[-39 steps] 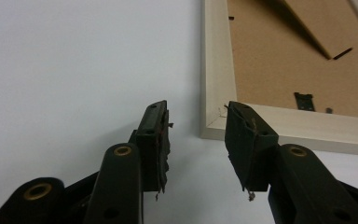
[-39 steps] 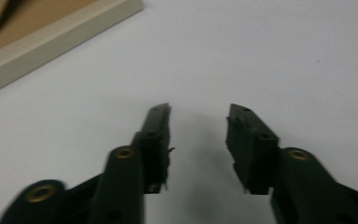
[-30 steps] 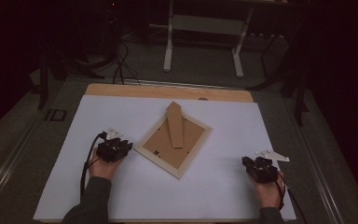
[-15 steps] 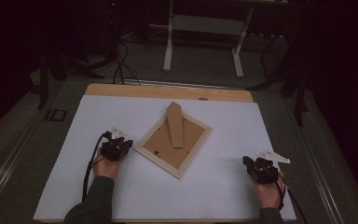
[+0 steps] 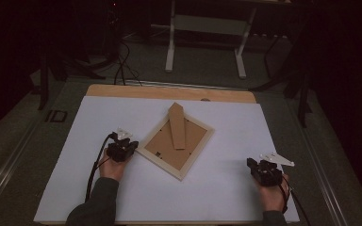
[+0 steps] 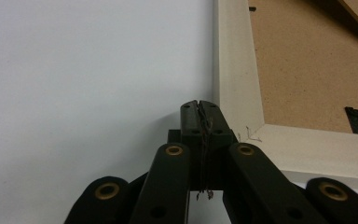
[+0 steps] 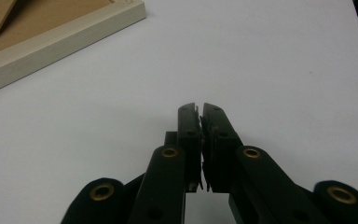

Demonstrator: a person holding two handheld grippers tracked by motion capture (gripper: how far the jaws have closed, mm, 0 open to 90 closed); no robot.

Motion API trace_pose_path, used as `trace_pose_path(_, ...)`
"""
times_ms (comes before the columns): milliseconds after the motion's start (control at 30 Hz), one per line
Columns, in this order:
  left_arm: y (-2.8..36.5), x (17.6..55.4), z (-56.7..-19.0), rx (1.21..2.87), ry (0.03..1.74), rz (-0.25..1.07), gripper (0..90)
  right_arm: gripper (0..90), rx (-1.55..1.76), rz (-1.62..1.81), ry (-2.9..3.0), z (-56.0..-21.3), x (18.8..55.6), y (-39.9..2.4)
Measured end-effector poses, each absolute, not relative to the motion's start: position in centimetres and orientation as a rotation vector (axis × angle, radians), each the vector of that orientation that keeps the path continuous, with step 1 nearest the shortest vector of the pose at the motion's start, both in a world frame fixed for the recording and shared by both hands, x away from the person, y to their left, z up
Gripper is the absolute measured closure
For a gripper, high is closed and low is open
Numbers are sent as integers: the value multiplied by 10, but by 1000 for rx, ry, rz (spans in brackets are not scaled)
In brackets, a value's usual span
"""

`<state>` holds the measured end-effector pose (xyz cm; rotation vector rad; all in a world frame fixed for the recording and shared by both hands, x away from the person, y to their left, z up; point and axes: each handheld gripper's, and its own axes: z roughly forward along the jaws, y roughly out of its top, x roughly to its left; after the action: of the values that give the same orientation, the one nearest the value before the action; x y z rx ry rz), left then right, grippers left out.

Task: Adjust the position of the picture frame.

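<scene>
**Left gripper closing in on the face-down picture frame**

In the high view, the picture frame (image 5: 175,141) is lying face down near the middle of the white table (image 5: 226,197), turned like a diamond, its cardboard stand (image 5: 177,125) resting flat across the backing. The left gripper (image 5: 121,149) is sitting just beside the frame's left corner; the right gripper (image 5: 263,170) is waiting well apart from the frame, to its right.

In the left gripper view, the left gripper (image 6: 200,108) is keeping its jaws pressed together, tips just beside the frame (image 6: 242,93) corner, gripping nothing.

In the right gripper view, the right gripper (image 7: 200,109) is holding its jaws together too, the frame (image 7: 60,42) lying well off from them.

Judging by this, nothing is being held, and the work on the frame is looking barely begun.
</scene>
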<state>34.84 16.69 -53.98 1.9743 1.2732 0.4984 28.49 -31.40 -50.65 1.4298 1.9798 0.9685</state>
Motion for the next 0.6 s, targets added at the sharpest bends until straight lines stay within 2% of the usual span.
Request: trace_pose_path(600, 163, 344, -539, 2006, 1254, 468, 899, 862, 1416, 968, 1980, -507, 284, -311)
